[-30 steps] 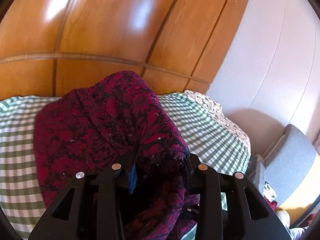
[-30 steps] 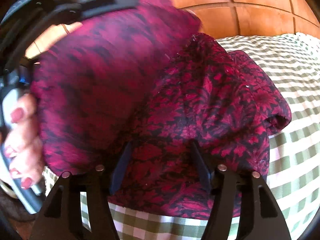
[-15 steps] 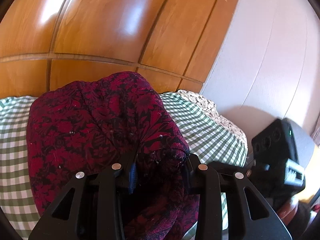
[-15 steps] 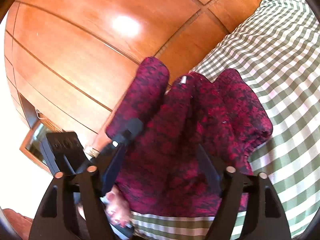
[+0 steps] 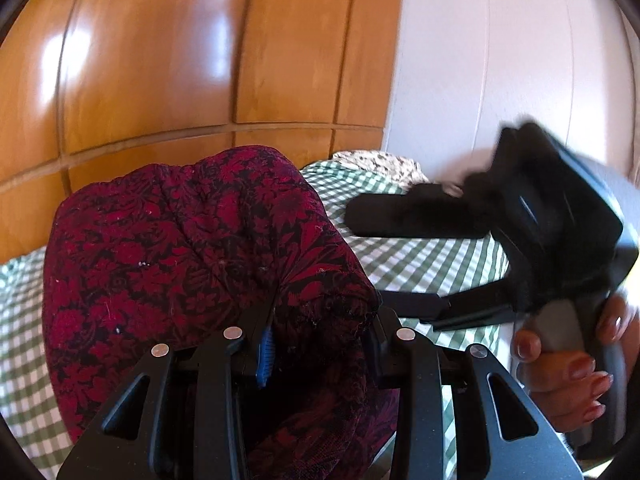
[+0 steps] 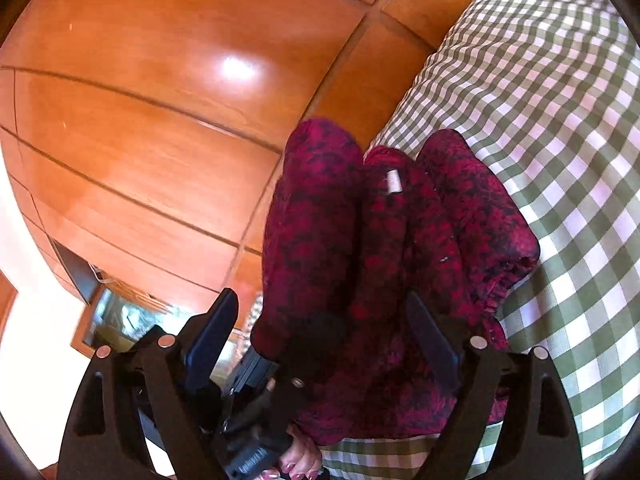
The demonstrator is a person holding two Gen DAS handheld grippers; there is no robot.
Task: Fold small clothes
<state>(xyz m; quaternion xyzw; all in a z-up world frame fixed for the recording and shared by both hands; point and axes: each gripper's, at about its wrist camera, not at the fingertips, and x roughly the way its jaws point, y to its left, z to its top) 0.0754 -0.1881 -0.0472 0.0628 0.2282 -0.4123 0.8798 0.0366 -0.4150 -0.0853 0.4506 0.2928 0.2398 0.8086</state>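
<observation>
A dark red and black floral garment (image 5: 192, 264) hangs bunched over the green checked bedcover (image 5: 420, 256). My left gripper (image 5: 320, 332) is shut on a fold of it, with cloth draped over and between the fingers. In the right wrist view the same garment (image 6: 392, 260) hangs in folds, a small white tag on it. My right gripper (image 6: 320, 332) is open, its fingers standing wide apart, close in front of the cloth but not pinching it. The right gripper also shows in the left wrist view (image 5: 532, 240), held to the right of the garment.
A polished wooden headboard (image 5: 180, 72) rises behind the bed. A white wall (image 5: 500, 60) stands to the right. A floral-print pillow (image 5: 380, 160) lies at the far corner. The checked bedcover (image 6: 560, 140) stretches to the right of the garment.
My right gripper has let go of the garment and drawn back to the right, tilting upward. My left gripper keeps its hold, and the cloth has swung slightly left.
</observation>
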